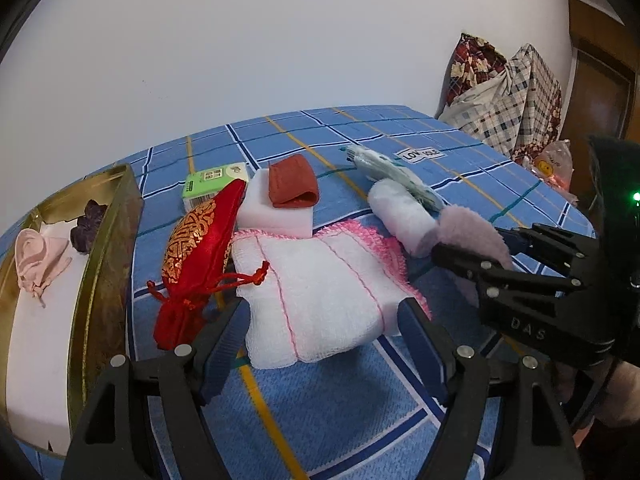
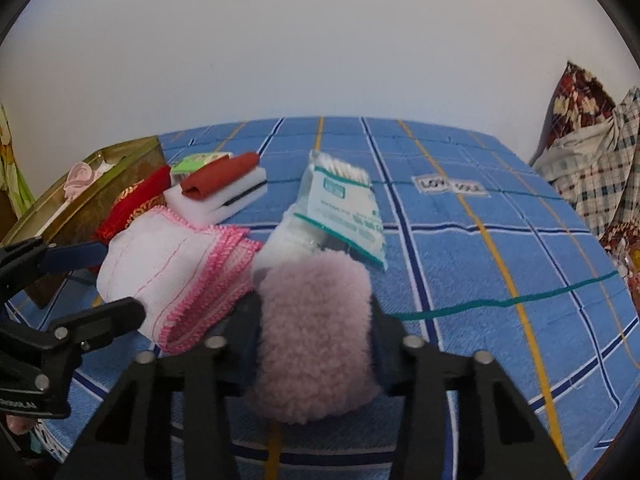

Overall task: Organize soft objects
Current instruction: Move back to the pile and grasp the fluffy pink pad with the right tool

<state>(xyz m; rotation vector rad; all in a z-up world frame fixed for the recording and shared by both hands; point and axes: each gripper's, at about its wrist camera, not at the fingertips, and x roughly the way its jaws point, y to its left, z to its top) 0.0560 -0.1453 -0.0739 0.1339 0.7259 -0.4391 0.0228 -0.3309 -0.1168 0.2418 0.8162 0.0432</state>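
A white gauze cloth with pink edging (image 1: 320,292) lies on the blue checked bedcover (image 1: 344,400). My left gripper (image 1: 320,314) stands open, with one finger on each side of the cloth. The fingers look close to its edges, without a clear squeeze. My right gripper (image 2: 316,320) is shut on a fluffy mauve plush piece (image 2: 316,332), which bulges out between the fingers. In the left wrist view the right gripper (image 1: 474,246) comes in from the right with the plush piece (image 1: 468,228) beside a white rolled cloth (image 1: 400,212).
A gold tin (image 1: 108,248) at the left holds a pink fabric rose (image 1: 36,252) and a purple piece (image 1: 90,224). Behind the gauze lie a red-gold pouch (image 1: 196,256), a white sponge (image 1: 276,212) under a rust cloth (image 1: 294,186), a green tissue pack (image 1: 212,184) and a cotton swab pack (image 2: 344,204). Bundled bedding (image 1: 504,96) sits at the far right.
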